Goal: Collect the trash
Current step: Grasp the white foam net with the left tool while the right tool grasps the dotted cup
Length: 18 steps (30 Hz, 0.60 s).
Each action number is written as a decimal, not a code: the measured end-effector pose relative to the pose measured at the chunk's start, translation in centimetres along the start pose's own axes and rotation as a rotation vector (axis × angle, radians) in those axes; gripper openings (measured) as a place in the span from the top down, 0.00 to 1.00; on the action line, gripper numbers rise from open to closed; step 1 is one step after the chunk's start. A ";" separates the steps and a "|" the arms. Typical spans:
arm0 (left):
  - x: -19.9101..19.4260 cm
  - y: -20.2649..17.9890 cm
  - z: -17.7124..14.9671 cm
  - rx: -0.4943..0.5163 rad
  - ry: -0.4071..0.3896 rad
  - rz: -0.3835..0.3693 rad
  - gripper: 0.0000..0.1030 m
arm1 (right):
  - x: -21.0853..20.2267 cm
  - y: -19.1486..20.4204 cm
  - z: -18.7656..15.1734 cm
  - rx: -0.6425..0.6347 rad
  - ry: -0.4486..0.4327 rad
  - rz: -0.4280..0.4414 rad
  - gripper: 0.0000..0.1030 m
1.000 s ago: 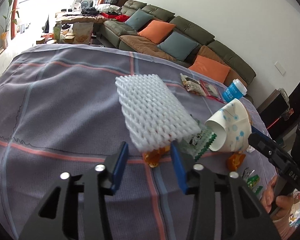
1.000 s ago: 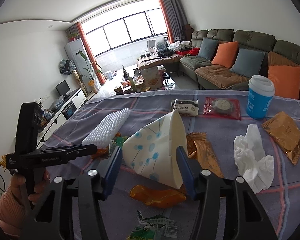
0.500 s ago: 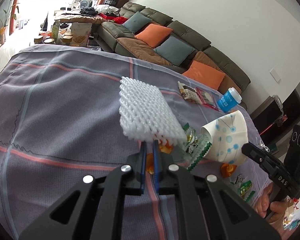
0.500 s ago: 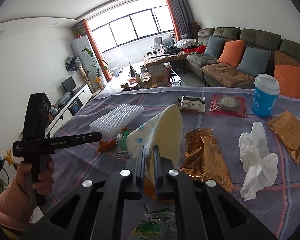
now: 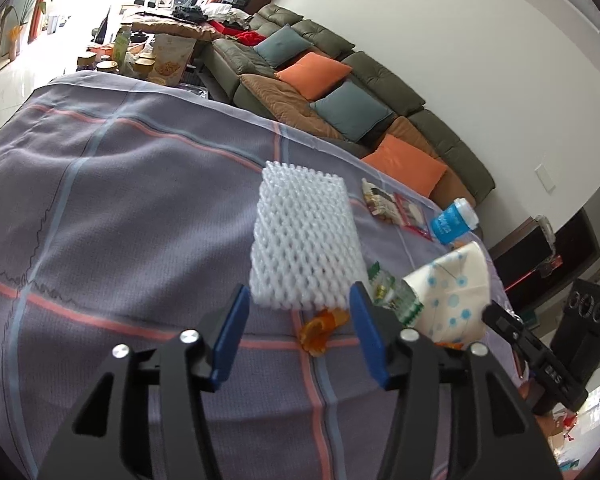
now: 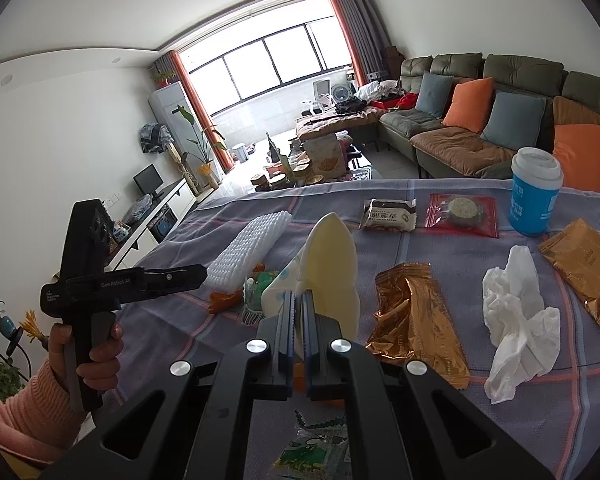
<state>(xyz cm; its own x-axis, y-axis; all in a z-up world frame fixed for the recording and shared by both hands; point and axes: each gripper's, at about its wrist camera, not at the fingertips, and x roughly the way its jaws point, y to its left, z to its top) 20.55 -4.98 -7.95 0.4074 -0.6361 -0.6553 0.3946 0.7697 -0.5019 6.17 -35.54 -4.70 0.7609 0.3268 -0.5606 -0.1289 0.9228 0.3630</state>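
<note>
A white foam net sleeve (image 5: 304,240) lies on the checked tablecloth (image 5: 100,220), its near edge propped on an orange wrapper (image 5: 320,330). My left gripper (image 5: 299,296) has its jaws opening; the net's near edge sits between the blue pads, which do not press on it. From the right wrist view, the left gripper (image 6: 202,274) points at the foam net (image 6: 252,248). My right gripper (image 6: 299,298) is shut on a dotted paper cup (image 6: 332,264), squashed flat between the pads. The paper cup (image 5: 452,292) and the right gripper's tip (image 5: 496,316) show at the right.
More trash lies around: a gold wrapper (image 6: 412,312), a crumpled tissue (image 6: 516,320), a gold packet (image 6: 584,264), a blue cup with lid (image 6: 534,196), a red biscuit packet (image 6: 462,210), a white snack pack (image 6: 388,214) and a green wrapper (image 6: 312,452). A sofa stands beyond the table.
The left jaws shut on the foam net's edge, then came apart again. The right jaws closed on the paper cup and flattened it.
</note>
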 end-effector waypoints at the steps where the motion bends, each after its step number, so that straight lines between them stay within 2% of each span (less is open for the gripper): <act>1: 0.4 0.1 0.2 -0.006 0.009 0.005 0.45 | 0.1 0.0 0.0 0.000 0.002 0.001 0.96; 7: 2.1 0.1 1.0 -0.013 0.052 -0.012 0.47 | 0.0 0.0 0.0 0.004 0.000 0.005 0.96; 8: 2.1 0.1 1.1 -0.011 0.052 -0.020 0.52 | 0.0 0.0 0.0 0.003 -0.001 0.006 0.96; 10: 2.6 0.1 0.9 -0.019 0.072 -0.041 0.77 | -0.1 0.1 0.1 0.003 -0.004 0.008 0.96; 12: 3.0 0.1 0.6 -0.016 0.080 -0.035 0.86 | -0.2 0.2 0.2 -0.001 -0.009 0.009 0.96; 18: 1.9 -0.3 -0.1 -0.006 0.031 -0.029 0.88 | -0.7 0.6 0.5 -0.007 -0.024 0.013 0.96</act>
<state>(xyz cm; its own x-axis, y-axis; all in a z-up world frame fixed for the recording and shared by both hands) 21.11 -6.45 -9.16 0.3706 -0.6559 -0.6576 0.4011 0.7516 -0.5236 5.84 -35.28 -3.72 0.7741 0.3342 -0.5376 -0.1436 0.9199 0.3650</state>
